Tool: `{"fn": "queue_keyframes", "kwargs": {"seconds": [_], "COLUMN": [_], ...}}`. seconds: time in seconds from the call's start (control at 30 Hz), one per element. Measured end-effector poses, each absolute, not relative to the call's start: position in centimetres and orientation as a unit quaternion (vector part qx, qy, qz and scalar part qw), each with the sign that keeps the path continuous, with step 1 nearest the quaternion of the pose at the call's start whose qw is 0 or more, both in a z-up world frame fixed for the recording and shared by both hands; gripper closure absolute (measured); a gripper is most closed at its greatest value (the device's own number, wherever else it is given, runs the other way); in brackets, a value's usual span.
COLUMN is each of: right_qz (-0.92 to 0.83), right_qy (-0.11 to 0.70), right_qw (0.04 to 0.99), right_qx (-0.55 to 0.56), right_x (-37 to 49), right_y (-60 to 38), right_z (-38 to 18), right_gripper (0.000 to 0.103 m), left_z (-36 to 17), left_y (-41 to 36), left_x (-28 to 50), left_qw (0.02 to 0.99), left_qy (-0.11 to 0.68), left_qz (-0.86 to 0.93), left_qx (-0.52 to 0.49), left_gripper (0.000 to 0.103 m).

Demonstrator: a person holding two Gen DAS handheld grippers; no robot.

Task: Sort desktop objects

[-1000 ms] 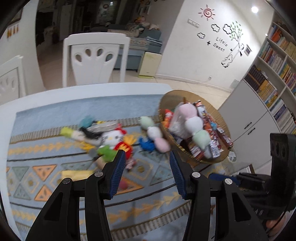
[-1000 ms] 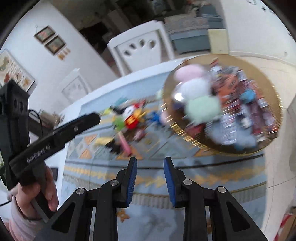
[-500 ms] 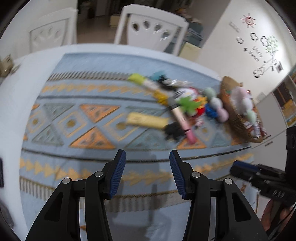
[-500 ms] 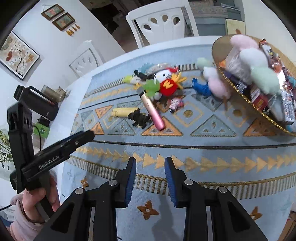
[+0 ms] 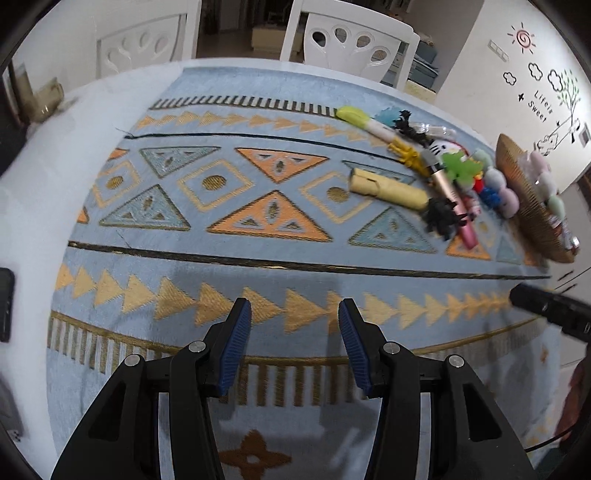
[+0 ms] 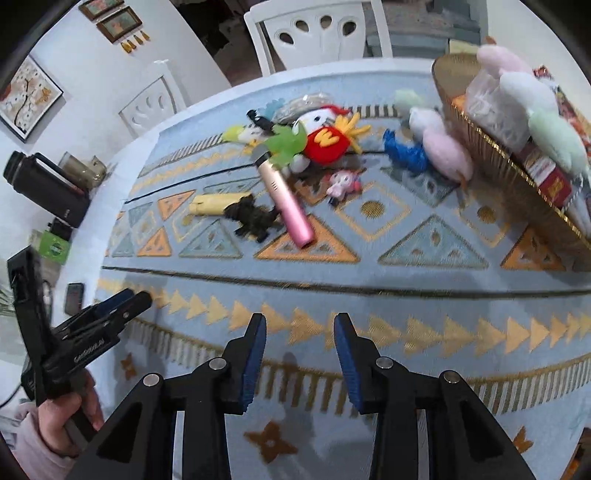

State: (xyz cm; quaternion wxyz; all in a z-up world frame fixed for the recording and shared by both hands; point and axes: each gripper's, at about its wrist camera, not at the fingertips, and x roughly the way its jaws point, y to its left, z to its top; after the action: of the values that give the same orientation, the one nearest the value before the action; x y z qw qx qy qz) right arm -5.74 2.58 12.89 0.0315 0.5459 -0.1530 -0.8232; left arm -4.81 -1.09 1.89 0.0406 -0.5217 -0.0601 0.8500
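A pile of small objects lies on the patterned blue table mat (image 6: 332,273): a pink tube (image 6: 284,201), a yellow roll (image 6: 214,203), a black toy (image 6: 253,219), a white plush in a red shirt (image 6: 325,136), a small pink doll (image 6: 341,184) and pastel pom-poms (image 6: 445,147). A woven basket (image 6: 517,173) at the right holds plush balls and snack packs. My left gripper (image 5: 294,343) is open and empty above the mat's near edge, far from the pile (image 5: 443,184). My right gripper (image 6: 300,350) is open and empty, also near the front edge.
White chairs (image 6: 317,33) stand behind the table. A black flask (image 6: 44,188), a glass jar (image 6: 79,168), a green box (image 6: 55,249) and a phone (image 6: 74,297) sit at the table's left side. The left gripper also shows in the right wrist view (image 6: 129,301).
Both grippers pulled back toward the table's front edge, and the left view swung left away from the basket. The pile and basket now lie farther off. Both stay open.
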Motion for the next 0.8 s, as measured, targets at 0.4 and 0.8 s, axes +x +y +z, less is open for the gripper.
{"fn": "queue_keyframes", "kwargs": {"seconds": [0.4,0.8], "right_qz": [-0.859,-0.882], "right_qy": [-0.061,-0.008], "right_qw": [-0.018,-0.021], "right_qx": [0.509,0.470], "right_x": [-5.6,-4.6], "right_y": [2.9,1.3], "right_z": [10.3,8.9], "right_gripper": [0.039,0.000], "left_z": [0.8,0.1], "left_y": [-1.5,-2.5], "left_x": [-4.1,-4.7], "left_qw": [-0.014,-0.042], "left_qy": [-0.010,-0.025], "left_qz": [0.893,0.888], "left_qx": [-0.449,-0.458], "left_gripper": [0.024,0.000]}}
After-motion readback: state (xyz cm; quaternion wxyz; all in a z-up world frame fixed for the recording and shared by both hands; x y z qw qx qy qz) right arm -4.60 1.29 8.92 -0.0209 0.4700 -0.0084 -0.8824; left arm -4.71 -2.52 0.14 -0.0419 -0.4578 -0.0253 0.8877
